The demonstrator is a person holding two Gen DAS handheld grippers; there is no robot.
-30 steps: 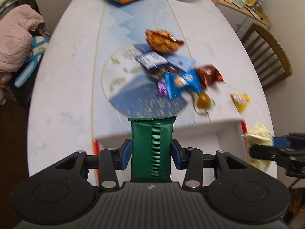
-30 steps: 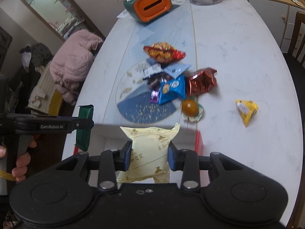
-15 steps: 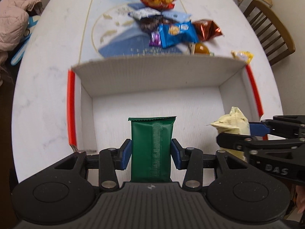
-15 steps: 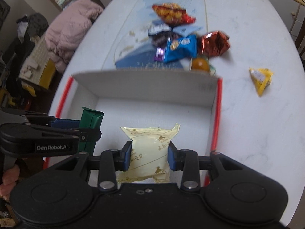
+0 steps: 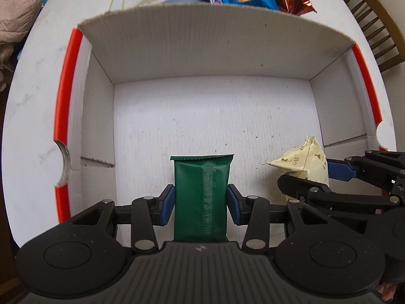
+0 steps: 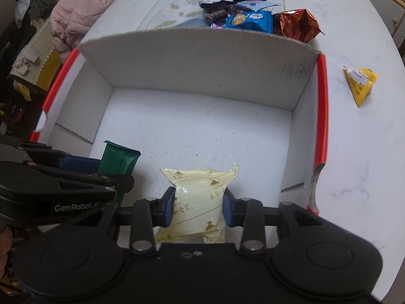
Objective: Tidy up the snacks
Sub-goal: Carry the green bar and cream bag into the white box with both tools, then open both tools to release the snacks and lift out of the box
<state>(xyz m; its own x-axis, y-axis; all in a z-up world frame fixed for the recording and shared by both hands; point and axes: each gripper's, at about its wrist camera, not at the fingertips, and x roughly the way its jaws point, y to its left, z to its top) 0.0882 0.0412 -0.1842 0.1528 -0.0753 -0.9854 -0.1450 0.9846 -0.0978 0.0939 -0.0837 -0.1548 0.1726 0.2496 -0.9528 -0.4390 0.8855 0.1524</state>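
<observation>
Left hand-held gripper [image 5: 201, 204] is clamping the green pack [image 5: 201, 197], right hand-held gripper [image 6: 198, 209] the cream pack [image 6: 196, 202], both hanging inside the box [image 5: 202, 58], likely for dropping in together.

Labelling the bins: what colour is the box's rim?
Red trim on a white box, clearest in the right wrist view.

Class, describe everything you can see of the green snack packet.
The green snack packet is a flat, oblong, dark green foil-like wrapper with a crimped top edge and a ribbed seam down its middle. It looks sealed. The left claw clamps its sides with blue pads, holding it upright above the white cardboard box.
</observation>
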